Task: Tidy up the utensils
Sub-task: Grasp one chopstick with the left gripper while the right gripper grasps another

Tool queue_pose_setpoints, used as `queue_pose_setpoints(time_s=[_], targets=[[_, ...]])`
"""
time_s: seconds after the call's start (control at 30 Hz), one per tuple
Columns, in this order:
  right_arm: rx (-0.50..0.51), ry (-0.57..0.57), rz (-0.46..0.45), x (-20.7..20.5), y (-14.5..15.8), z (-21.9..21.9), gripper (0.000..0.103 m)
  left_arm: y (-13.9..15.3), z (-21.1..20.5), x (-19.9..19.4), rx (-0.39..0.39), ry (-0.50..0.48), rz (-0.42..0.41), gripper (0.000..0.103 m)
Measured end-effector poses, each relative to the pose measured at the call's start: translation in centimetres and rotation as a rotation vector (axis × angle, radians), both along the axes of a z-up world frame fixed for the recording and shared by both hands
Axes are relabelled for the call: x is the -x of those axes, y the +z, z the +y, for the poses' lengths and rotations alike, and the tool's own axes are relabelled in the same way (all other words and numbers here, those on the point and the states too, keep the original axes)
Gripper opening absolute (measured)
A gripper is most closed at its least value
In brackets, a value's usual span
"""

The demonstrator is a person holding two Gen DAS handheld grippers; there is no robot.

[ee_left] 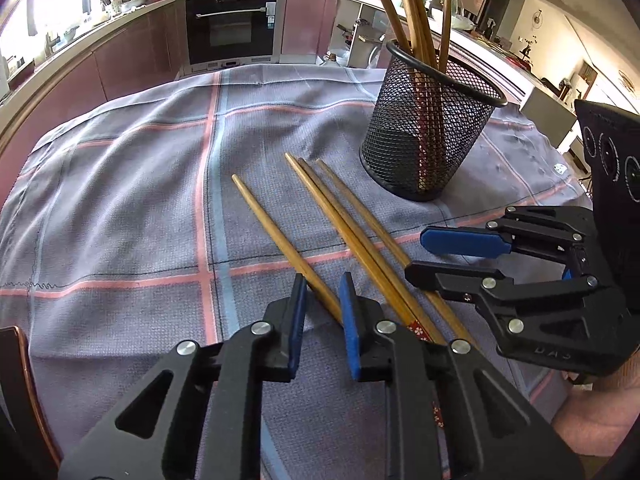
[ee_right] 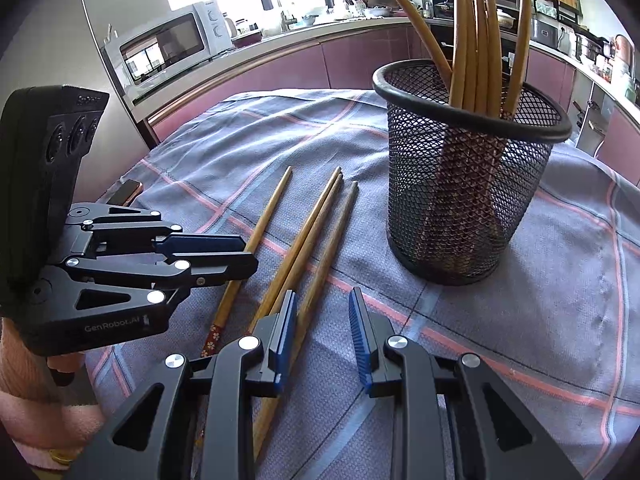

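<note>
Several wooden chopsticks point(ee_left: 348, 236) lie side by side on the checked cloth point(ee_left: 120, 200), also in the right wrist view point(ee_right: 308, 232). A black mesh holder point(ee_left: 428, 128) stands behind them with several chopsticks upright in it; it also shows in the right wrist view point(ee_right: 468, 184). My left gripper point(ee_left: 323, 292) is open, its jaws straddling the leftmost chopstick point(ee_left: 280, 232). My right gripper point(ee_right: 323, 312) is open, low over the rightmost chopstick point(ee_right: 332, 240). Each gripper shows in the other's view, the right one point(ee_left: 440, 256) and the left one point(ee_right: 236, 254).
The table is covered by the grey cloth with pink and blue lines point(ee_right: 560, 280). A phone point(ee_right: 126, 193) lies near the left edge. A microwave point(ee_right: 168, 48), oven point(ee_left: 232, 28) and kitchen counters stand behind the table.
</note>
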State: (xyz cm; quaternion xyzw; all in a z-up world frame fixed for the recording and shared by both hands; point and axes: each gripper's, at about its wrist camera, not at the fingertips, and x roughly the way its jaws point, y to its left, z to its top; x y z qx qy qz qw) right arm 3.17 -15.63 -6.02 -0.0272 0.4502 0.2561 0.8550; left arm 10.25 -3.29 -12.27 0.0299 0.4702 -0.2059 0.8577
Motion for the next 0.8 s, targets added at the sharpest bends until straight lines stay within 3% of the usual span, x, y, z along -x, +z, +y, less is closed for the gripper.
queue_pose_setpoints(time_s=[0.07, 0.37, 0.5, 0.7, 0.8], targets=[[0.009, 0.001, -0.002, -0.2, 0.0, 0.2, 0.025, 0.1, 0.3, -0.2, -0.016, 0.02, -0.008, 0.028], [0.052, -0.011, -0.032, -1.5, -0.3, 1.9, 0.023, 0.0, 0.2, -1.5, -0.029, 0.055, -0.005, 0.028], [0.066, -0.014, -0.038, -1.7, -0.3, 2.2, 0.014, 0.0, -0.2, -1.4, -0.033, 0.063, -0.005, 0.017], [0.031, -0.017, -0.013, -1.7, -0.3, 1.2, 0.009, 0.0, 0.0, -0.7, -0.014, 0.078, -0.003, 0.012], [0.039, -0.019, -0.015, -1.5, -0.2, 1.0, 0.009, 0.0, 0.4, -0.5, -0.017, 0.085, -0.001, 0.014]])
